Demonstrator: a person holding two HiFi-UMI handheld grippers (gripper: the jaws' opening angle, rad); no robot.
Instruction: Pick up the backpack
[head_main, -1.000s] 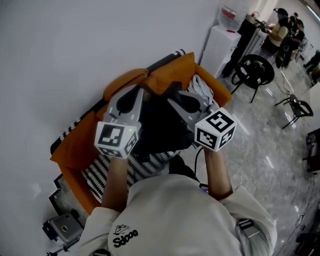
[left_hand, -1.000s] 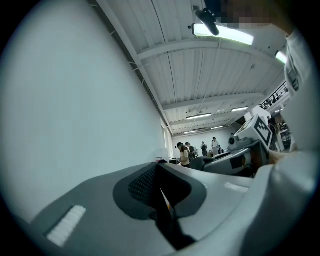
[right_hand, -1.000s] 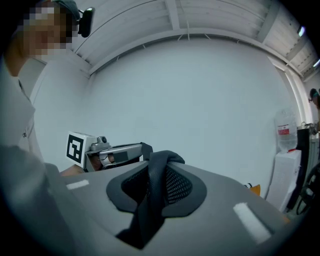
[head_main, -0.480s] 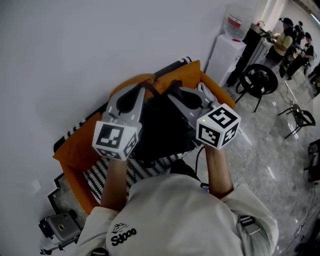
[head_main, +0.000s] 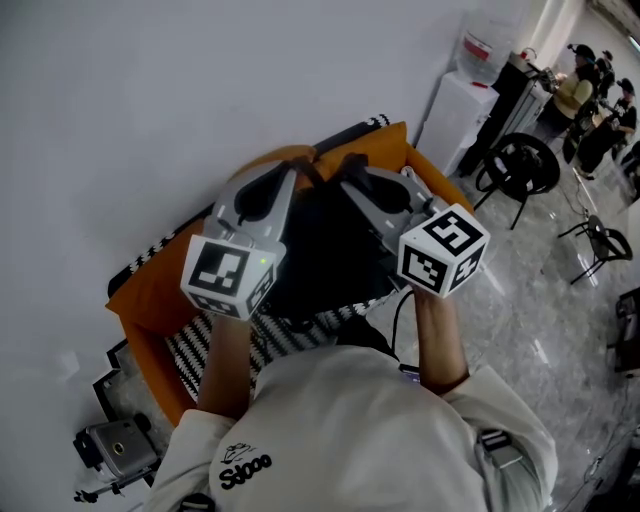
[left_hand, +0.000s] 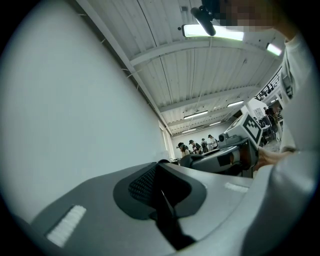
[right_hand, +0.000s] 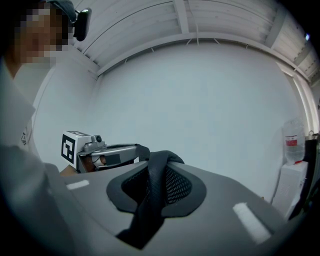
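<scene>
The black backpack (head_main: 325, 250) hangs between my two grippers, over the seat of an orange armchair (head_main: 150, 290). In the head view my left gripper (head_main: 292, 172) and right gripper (head_main: 352, 170) point toward the wall, close together at the top of the bag. The left gripper view shows the left gripper (left_hand: 159, 172) shut on a thin black strap (left_hand: 167, 220). My right gripper (right_hand: 157, 162) is shut on a padded mesh shoulder strap (right_hand: 152, 195) that loops over the jaws. The bag's lower part is hidden behind my arms.
A black-and-white striped cushion (head_main: 200, 345) lies on the armchair, which stands against a white wall. A water dispenser (head_main: 465, 100), a black chair (head_main: 520, 160) and several people stand at the right. A small camera device (head_main: 115, 450) sits on the floor at lower left.
Both grippers have risen a little with the straps still in them, and the backpack has come up with them off the seat.
</scene>
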